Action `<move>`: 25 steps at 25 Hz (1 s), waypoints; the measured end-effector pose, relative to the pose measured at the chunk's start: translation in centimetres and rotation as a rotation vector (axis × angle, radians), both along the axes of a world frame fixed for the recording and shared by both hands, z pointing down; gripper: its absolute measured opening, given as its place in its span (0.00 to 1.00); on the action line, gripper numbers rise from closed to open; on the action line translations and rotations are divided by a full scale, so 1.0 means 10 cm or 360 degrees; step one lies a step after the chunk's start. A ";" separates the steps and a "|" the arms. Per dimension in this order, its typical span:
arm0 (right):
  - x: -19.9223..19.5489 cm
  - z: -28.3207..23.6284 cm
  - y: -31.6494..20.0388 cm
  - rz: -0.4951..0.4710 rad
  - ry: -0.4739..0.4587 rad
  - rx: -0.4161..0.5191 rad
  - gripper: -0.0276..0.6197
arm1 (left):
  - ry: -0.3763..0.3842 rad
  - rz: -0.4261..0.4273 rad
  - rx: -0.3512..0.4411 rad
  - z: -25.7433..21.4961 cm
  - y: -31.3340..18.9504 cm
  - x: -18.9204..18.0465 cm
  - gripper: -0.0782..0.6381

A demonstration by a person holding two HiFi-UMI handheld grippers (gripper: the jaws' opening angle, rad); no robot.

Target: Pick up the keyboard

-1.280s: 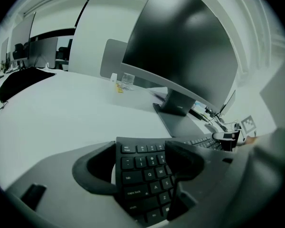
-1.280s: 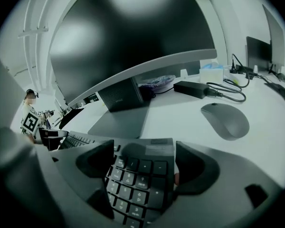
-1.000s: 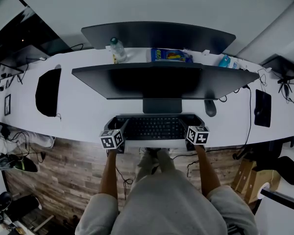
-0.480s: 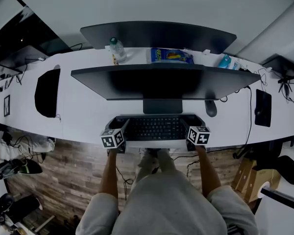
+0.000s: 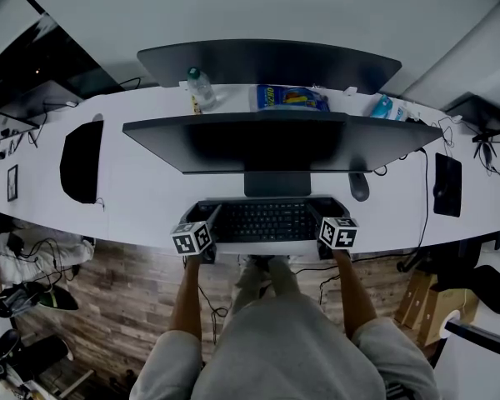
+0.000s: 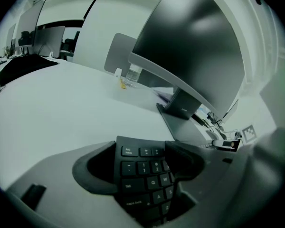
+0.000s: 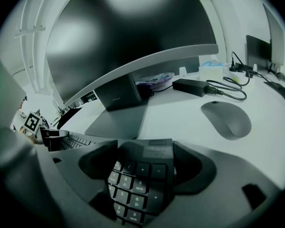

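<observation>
The black keyboard (image 5: 265, 220) lies on the white desk (image 5: 142, 198) in front of the monitor stand (image 5: 277, 182). My left gripper (image 5: 207, 219) has the keyboard's left end (image 6: 142, 175) between its jaws, and both pads bear on its edges. My right gripper (image 5: 321, 217) holds the right end, the number pad (image 7: 140, 175), the same way, with its jaws set wide across the keyboard's depth. In the head view the keyboard looks level and close to the desk; I cannot tell whether it is off the surface.
A wide curved monitor (image 5: 271, 140) hangs over the desk behind the keyboard. A grey mouse (image 7: 226, 118) lies right of the stand. A bottle (image 5: 202, 86) and a blue packet (image 5: 287, 97) sit at the back. A black mat (image 5: 82, 158) lies at far left.
</observation>
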State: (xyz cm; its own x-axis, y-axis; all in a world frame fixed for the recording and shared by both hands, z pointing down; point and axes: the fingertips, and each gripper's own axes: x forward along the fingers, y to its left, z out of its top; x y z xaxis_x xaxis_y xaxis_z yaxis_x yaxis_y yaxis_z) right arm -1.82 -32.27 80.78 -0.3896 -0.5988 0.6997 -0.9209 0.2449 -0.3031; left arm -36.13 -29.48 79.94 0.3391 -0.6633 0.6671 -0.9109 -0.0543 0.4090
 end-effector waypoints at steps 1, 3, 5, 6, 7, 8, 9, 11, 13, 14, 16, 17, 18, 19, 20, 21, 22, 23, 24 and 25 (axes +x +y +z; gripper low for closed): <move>0.00 0.00 0.01 0.0000 0.0002 0.0003 0.59 | 0.0001 -0.0002 0.0000 0.00 0.00 0.00 0.53; 0.01 -0.01 0.01 0.0002 0.0004 0.0009 0.59 | -0.0003 -0.0005 0.0002 0.00 0.00 0.01 0.53; 0.00 -0.02 0.01 0.0002 0.0005 0.0013 0.59 | -0.0009 -0.0007 0.0007 -0.01 0.00 0.01 0.53; 0.00 -0.03 0.01 0.0000 0.0004 0.0014 0.59 | -0.0012 -0.0010 0.0010 -0.02 0.01 0.00 0.53; 0.00 -0.03 0.03 -0.0004 0.0003 0.0014 0.59 | -0.0013 -0.0012 0.0012 -0.03 0.03 0.01 0.53; 0.00 -0.04 0.04 -0.0008 0.0004 0.0015 0.59 | -0.0011 -0.0014 0.0015 -0.04 0.05 0.01 0.53; 0.00 -0.05 0.07 -0.0012 0.0006 0.0020 0.59 | -0.0007 -0.0017 0.0016 -0.04 0.08 0.01 0.53; 0.00 -0.10 0.10 -0.0017 0.0015 0.0045 0.59 | 0.0000 -0.0025 0.0025 -0.07 0.12 0.02 0.53; 0.00 -0.16 0.11 -0.0016 0.0022 0.0074 0.59 | 0.0001 -0.0031 0.0046 -0.11 0.13 0.01 0.53; 0.00 -0.20 0.12 -0.0015 0.0023 0.0089 0.59 | 0.0000 -0.0032 0.0058 -0.14 0.14 0.01 0.53; 0.01 -0.29 0.13 -0.0010 0.0024 0.0122 0.59 | 0.0001 -0.0030 0.0089 -0.22 0.13 0.02 0.53; 0.02 -0.34 0.13 -0.0006 0.0024 0.0141 0.59 | 0.0002 -0.0027 0.0107 -0.27 0.13 0.03 0.53; 0.03 -0.40 0.14 -0.0002 0.0023 0.0160 0.59 | 0.0001 -0.0023 0.0126 -0.33 0.12 0.04 0.53; 0.04 -0.45 0.14 0.0003 0.0021 0.0178 0.59 | 0.0000 -0.0020 0.0144 -0.39 0.12 0.05 0.53; 0.05 -0.51 0.14 0.0008 0.0017 0.0197 0.59 | -0.0002 -0.0016 0.0164 -0.46 0.11 0.05 0.53; 0.05 -0.57 0.13 0.0013 0.0012 0.0216 0.59 | -0.0006 -0.0013 0.0183 -0.52 0.10 0.06 0.53; 0.06 -0.63 0.13 0.0015 0.0006 0.0237 0.59 | -0.0010 -0.0010 0.0202 -0.59 0.09 0.07 0.53; 0.06 -0.69 0.12 0.0017 0.0001 0.0259 0.59 | -0.0015 -0.0007 0.0223 -0.66 0.08 0.07 0.53; 0.07 -0.76 0.11 0.0020 -0.0003 0.0284 0.59 | -0.0017 -0.0004 0.0245 -0.74 0.07 0.08 0.53; 0.08 -0.83 0.10 0.0021 -0.0005 0.0312 0.59 | -0.0019 -0.0003 0.0270 -0.81 0.05 0.08 0.53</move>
